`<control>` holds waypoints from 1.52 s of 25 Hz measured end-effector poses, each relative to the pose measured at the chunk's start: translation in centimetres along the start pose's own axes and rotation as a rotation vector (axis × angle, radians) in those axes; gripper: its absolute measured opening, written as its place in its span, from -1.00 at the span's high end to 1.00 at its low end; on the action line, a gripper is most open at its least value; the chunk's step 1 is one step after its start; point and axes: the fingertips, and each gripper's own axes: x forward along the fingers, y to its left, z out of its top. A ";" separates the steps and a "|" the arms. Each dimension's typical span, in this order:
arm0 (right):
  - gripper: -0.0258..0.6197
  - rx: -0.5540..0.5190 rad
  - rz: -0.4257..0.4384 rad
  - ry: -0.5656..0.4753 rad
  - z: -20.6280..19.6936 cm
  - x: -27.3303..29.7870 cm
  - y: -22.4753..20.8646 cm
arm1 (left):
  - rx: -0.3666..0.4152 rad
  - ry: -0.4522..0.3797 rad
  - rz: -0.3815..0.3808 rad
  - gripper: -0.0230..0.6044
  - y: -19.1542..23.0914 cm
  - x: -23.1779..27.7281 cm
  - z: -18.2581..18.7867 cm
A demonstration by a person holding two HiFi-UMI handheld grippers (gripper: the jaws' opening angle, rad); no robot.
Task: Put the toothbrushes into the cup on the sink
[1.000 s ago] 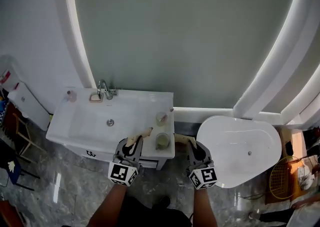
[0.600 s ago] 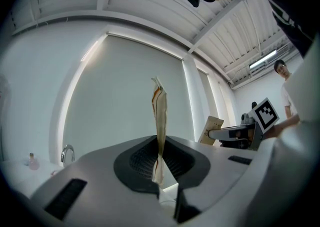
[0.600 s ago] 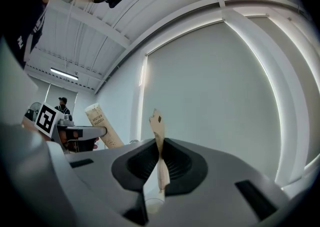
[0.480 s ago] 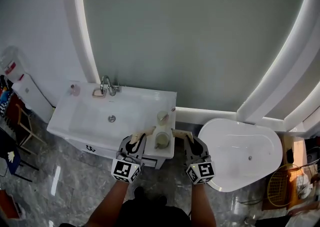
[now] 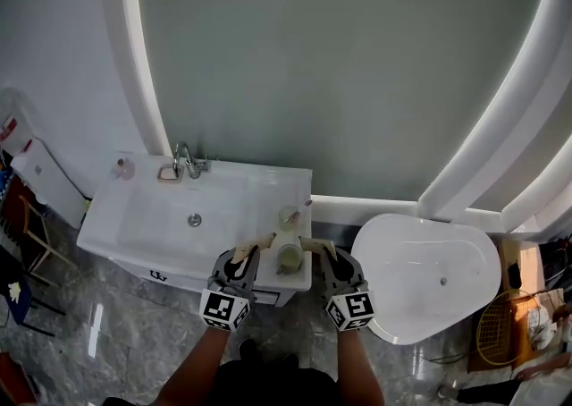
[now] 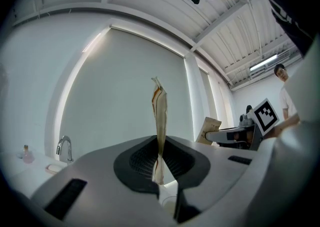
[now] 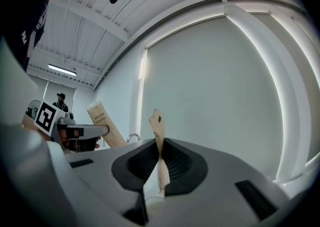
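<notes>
Cup [image 5: 289,257] between the two grippers is what the next move hangs on. It stands on the right ledge of the sink [image 5: 143,216], near the front edge. Both toothbrushes point in at it from either side, long axes converging. The left toothbrush [image 5: 258,241] slants in from the left and the right toothbrush [image 5: 315,242] from the right, with their tips near the rim. Neither hand looks clearly nearer; I'd call it even.

The left gripper [image 5: 243,256] has its fingers pinched almost together on the lower end of its toothbrush. The right gripper [image 5: 332,257] is clamped the same way on the other. Each toothbrush is in a slim, flat tan paper sleeve, and one shows dark print.

A second small round pot [image 5: 288,215] sits just behind the cup. To go in, each sleeve would have to be tipped end-down over the rim, I'd say, one after the other so they don't clash.
</notes>
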 end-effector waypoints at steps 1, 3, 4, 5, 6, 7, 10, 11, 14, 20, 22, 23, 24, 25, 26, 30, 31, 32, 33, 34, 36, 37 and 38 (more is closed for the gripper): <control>0.77 0.000 -0.001 0.007 -0.4 0.2 0.0 | -0.002 0.002 -0.002 0.78 0.1 0.1 -0.2; 0.77 0.008 -0.005 0.018 -1.1 0.5 -0.2 | -0.005 0.007 -0.007 0.78 0.2 0.3 -0.6; 0.77 0.013 -0.007 0.021 -1.4 0.7 -0.3 | -0.008 0.010 -0.008 0.78 0.3 0.5 -0.9; 0.77 0.015 -0.007 0.023 -1.6 0.9 -0.3 | -0.011 0.013 -0.008 0.78 0.4 0.5 -1.2; 0.77 0.014 -0.004 0.025 -1.9 1.1 -0.3 | -0.014 0.015 -0.007 0.78 0.5 0.6 -1.5; 0.77 0.012 -0.002 0.029 -2.2 1.4 -0.3 | -0.016 0.016 -0.006 0.78 0.6 0.7 -1.8; 0.77 0.005 -0.002 0.040 -3.4 2.2 -0.4 | -0.014 0.013 -0.010 0.78 1.2 1.2 -2.8; 0.77 0.009 -0.002 0.041 -3.8 2.4 -0.4 | -0.014 0.011 -0.014 0.78 1.4 1.3 -3.3; 0.77 0.030 0.002 0.038 -5.1 2.7 -0.3 | -0.023 0.008 -0.023 0.78 1.7 1.6 -4.7; 0.77 0.029 0.017 0.057 -8.1 3.5 -0.1 | -0.019 -0.020 -0.032 0.78 2.5 2.1 -6.9; 0.77 0.025 0.023 0.064 -9.1 3.7 0.2 | -0.017 -0.028 -0.034 0.78 2.8 2.1 -7.5; 0.77 0.023 0.025 0.069 -9.7 3.7 0.3 | -0.015 -0.029 -0.036 0.78 2.8 2.0 -7.8; 0.77 0.022 0.026 0.074 -10.2 3.7 0.4 | -0.012 -0.030 -0.039 0.78 2.7 1.8 -8.0; 0.77 0.022 0.025 0.079 -10.6 3.6 0.4 | -0.009 -0.031 -0.042 0.78 2.5 1.5 -8.1; 0.77 0.022 0.024 0.082 -11.0 3.6 0.4 | -0.006 -0.032 -0.044 0.78 2.3 1.4 -8.3; 0.77 0.021 0.022 0.099 -12.2 4.0 0.3 | -0.005 -0.038 -0.045 0.78 2.3 1.1 -8.8; 0.77 0.026 0.021 0.108 -12.5 4.1 0.3 | -0.007 -0.040 -0.045 0.78 2.4 1.1 -8.7; 0.77 0.034 0.020 0.117 -12.8 4.2 0.2 | -0.007 -0.041 -0.045 0.78 2.4 1.1 -8.6; 0.77 0.045 0.018 0.125 -13.0 4.3 0.2 | -0.008 -0.042 -0.046 0.78 2.4 1.1 -8.5; 0.77 0.056 0.016 0.132 -13.3 4.3 0.1 | -0.007 -0.044 -0.047 0.78 2.4 1.1 -8.5; 0.77 0.073 0.006 0.147 -13.9 4.3 -0.2 | -0.007 -0.047 -0.047 0.78 2.3 1.1 -8.2; 0.77 0.079 0.001 0.154 -14.2 4.3 -0.4 | -0.006 -0.048 -0.047 0.78 2.3 1.0 -8.1; 0.77 0.082 -0.003 0.160 -14.4 4.3 -0.5 | -0.005 -0.048 -0.047 0.78 2.3 1.0 -8.0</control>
